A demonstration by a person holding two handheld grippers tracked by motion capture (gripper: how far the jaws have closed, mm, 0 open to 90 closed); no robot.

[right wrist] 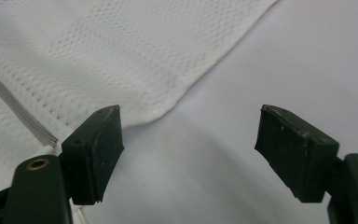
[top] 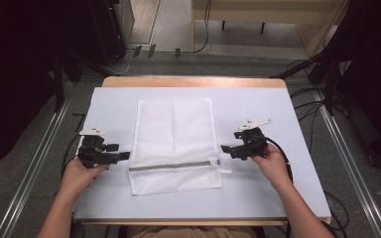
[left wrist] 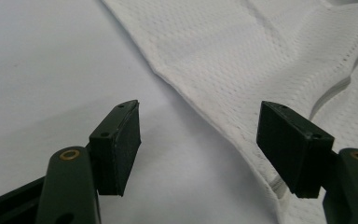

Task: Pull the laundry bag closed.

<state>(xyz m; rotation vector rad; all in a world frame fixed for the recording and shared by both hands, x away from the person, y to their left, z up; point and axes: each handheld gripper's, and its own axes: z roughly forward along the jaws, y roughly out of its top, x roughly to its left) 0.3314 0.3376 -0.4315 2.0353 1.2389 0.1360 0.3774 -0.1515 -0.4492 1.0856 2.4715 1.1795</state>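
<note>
Pale cloth covers your table point(top: 278, 188), and a white mesh bag point(top: 174, 134) lies flat in the middle of it, its grey zipper point(top: 173, 166) running across near the end closest to you. Your left tongs point(top: 124, 156) sit just beside the bag's left edge at zipper height, and your right tongs point(top: 225, 148) just beside its right edge. In the left gripper view your left tongs point(left wrist: 198, 147) stand wide open with nothing between the pads; the bag's edge runs under the far-side pad without being pinched. In the right gripper view your right tongs point(right wrist: 189, 151) are likewise spread wide and empty, with the bag's hem point(right wrist: 168, 100) and the end of the zipper just ahead of one pad.
</note>
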